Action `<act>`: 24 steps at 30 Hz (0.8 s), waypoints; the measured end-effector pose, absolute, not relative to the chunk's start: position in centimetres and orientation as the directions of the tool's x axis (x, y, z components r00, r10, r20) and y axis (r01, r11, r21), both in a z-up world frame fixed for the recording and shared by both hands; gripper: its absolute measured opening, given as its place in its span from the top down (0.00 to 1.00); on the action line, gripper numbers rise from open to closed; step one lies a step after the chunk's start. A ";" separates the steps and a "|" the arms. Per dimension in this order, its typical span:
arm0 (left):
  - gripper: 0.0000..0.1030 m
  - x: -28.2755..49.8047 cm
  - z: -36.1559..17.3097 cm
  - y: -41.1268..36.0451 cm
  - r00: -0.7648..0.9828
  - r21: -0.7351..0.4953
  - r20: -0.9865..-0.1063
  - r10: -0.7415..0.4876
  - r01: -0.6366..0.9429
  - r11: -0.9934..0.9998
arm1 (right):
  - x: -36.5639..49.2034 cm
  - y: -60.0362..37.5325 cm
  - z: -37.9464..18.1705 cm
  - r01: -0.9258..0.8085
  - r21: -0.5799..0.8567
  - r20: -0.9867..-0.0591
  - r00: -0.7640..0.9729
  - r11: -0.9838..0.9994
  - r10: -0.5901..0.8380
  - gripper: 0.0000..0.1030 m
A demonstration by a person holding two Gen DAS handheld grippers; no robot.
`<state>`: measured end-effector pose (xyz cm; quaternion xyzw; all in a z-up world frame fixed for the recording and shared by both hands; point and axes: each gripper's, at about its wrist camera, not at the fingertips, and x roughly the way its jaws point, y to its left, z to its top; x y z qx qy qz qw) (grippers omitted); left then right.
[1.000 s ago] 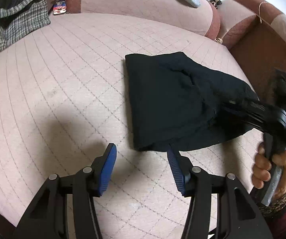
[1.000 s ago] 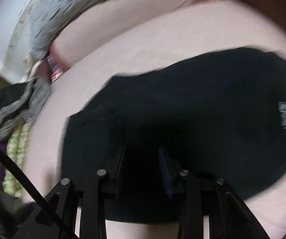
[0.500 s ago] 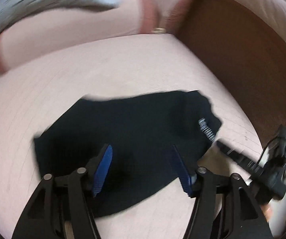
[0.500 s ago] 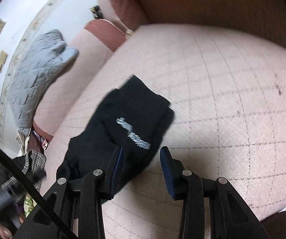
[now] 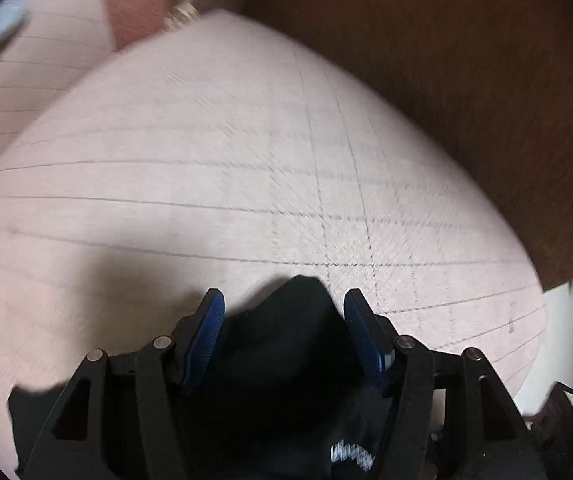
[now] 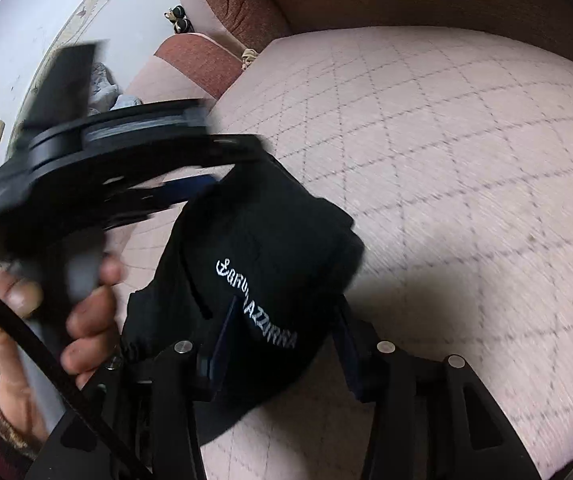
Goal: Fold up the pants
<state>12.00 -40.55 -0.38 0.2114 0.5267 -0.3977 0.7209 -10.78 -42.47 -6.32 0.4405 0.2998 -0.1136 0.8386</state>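
Note:
The black pants (image 5: 286,344) lie folded on a pink quilted cushion (image 5: 246,160). Their pointed end sits between the blue pads of my left gripper (image 5: 284,324), which is open and points steeply down at the cloth. In the right wrist view the same end of the pants (image 6: 270,240), with white lettering, lies between the pads of my right gripper (image 6: 286,340). Its jaws are opening and I see no squeeze on the cloth. My left gripper (image 6: 214,176), held by a hand (image 6: 86,304), hovers blurred just left of and above the pants.
A brown sofa arm (image 5: 446,80) borders the cushion at the far right. Behind it stand a pink and red backrest (image 6: 202,60) and a white wall (image 6: 66,20). Bare cushion (image 6: 466,160) stretches to the right of the pants.
My left gripper swept across the pants from their left edge to the lettered end. The right gripper's jaws widened, and that end now lies between them. The left gripper came into the right wrist view.

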 end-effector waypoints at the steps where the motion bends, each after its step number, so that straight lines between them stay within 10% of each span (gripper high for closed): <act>1: 0.40 12.0 -1.4 -41.2 0.116 -0.102 -0.940 -0.322 0.804 0.586 | -10.7 -42.4 -6.3 0.448 0.671 -0.597 0.799 0.591 0.071 0.50; 4: 0.53 10.9 -1.7 -41.6 0.164 -0.029 -0.938 -0.306 0.841 0.540 | -10.5 -42.5 -6.2 0.402 0.701 -0.563 0.819 0.589 0.113 0.83; 9: 0.77 10.4 0.8 -38.5 0.158 -0.071 -0.917 -0.366 0.839 0.540 | -10.8 -41.3 -4.3 0.325 0.694 -0.512 0.850 0.642 0.123 0.84; 24: 0.79 10.6 8.1 -9.2 0.298 -0.466 -0.676 -0.675 0.537 0.703 | -7.6 -21.9 4.4 -0.038 0.326 -0.517 0.829 0.944 0.212 0.84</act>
